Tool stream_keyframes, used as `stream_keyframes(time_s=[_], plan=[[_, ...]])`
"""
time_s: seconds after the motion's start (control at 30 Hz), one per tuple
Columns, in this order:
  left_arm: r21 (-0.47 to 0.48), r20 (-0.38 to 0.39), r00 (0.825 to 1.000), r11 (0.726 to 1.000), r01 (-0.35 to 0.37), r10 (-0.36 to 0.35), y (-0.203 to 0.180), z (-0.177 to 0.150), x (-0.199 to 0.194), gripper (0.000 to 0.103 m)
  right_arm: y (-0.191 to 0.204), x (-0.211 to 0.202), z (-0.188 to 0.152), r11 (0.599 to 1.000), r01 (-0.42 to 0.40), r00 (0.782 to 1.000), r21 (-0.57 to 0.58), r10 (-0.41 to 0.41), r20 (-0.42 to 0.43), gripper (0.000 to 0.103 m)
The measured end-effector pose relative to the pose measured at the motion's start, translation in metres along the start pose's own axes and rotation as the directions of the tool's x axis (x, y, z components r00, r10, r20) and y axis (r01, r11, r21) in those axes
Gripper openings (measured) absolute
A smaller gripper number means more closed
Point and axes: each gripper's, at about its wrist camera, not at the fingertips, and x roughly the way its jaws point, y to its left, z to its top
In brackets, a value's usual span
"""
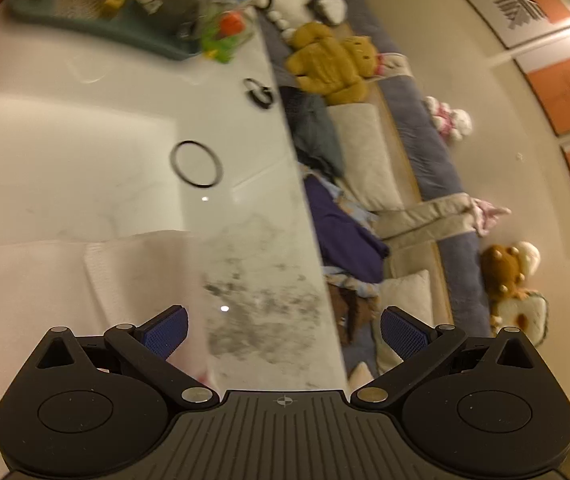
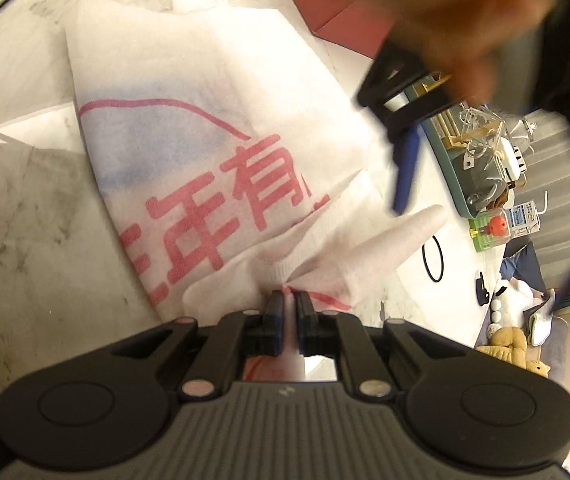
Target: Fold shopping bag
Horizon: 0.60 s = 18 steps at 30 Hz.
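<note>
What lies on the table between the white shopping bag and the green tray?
In the right wrist view, bare marble and a black ring lie between the shopping bag and the green tray; the open left claw hangs above.

The bag (image 2: 221, 168) lies flat on the table (image 2: 25, 208), and everything else is placed from it. In the right wrist view the right gripper (image 2: 289, 304) meets the bag's near edge, where the cloth bunches up. The left gripper (image 2: 405, 148) hangs above the bag's right side. Right of the bag, on the table, lies a ring (image 2: 433, 258), and past the ring a clip (image 2: 481, 289). Further right of the bag stands a tray (image 2: 451, 184) with clutter in it. A box (image 2: 333, 4) lies behind the bag, touching its far corner. Beyond the table edge, right of the bag, a sofa (image 1: 437, 152) carries a teddy (image 1: 329, 66).
</note>
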Motion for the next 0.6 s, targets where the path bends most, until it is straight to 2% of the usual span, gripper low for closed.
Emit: stream_keyframes(time_s=[0.07, 0.1, 0.17, 0.27, 0.3, 0.37, 0.43, 0.53, 0.6], plan=[[0.01, -0.036, 0.998, 0.998, 0.056, -0.056, -0.008, -0.002, 0.004, 0.103, -0.002, -0.001, 0.0, 1.0, 0.003, 1.0, -0.004, -0.003, 0.003, 0.009], [0.001, -0.054, 0.997, 0.999, 0.05, -0.049, -0.005, -0.001, 0.013, 0.103, 0.0, -0.007, 0.008, 1.0, 0.003, 1.0, -0.009, -0.003, 0.005, 0.009], [-0.018, -0.091, 0.995, 0.999, 0.03, -0.031, 0.003, 0.0, 0.032, 0.103, 0.002, -0.015, 0.01, 1.0, -0.002, 1.0, -0.002, 0.002, 0.006, 0.009], [-0.039, -0.106, 0.991, 0.996, -0.084, 0.079, 0.027, 0.004, 0.052, 0.103, 0.001, -0.02, 0.014, 1.0, -0.015, 1.0, 0.014, 0.015, 0.011, 0.009], [-0.025, -0.095, 0.993, 0.997, -0.068, 0.065, 0.031, 0.005, 0.053, 0.103, -0.001, -0.019, 0.013, 1.0, -0.017, 1.0, 0.027, 0.017, 0.015, 0.009], [0.046, -0.082, 0.993, 0.995, -0.085, 0.089, 0.026, 0.006, 0.054, 0.103, -0.005, -0.017, 0.011, 0.998, -0.021, 0.999, 0.054, 0.02, 0.025, 0.009], [0.102, -0.085, 0.99, 0.989, -0.106, 0.115, 0.02, 0.007, 0.057, 0.103, -0.011, -0.019, 0.003, 0.993, -0.063, 0.998, 0.102, 0.059, 0.038, 0.012], [0.093, -0.077, 0.992, 0.992, -0.091, 0.098, 0.023, 0.008, 0.053, 0.103, -0.021, -0.023, -0.011, 0.976, -0.129, 0.991, 0.174, 0.12, 0.062, 0.019], [0.068, -0.072, 0.994, 0.995, -0.073, 0.078, 0.028, 0.008, 0.05, 0.103, -0.028, -0.026, -0.019, 0.96, -0.173, 0.984, 0.22, 0.159, 0.081, 0.02]])
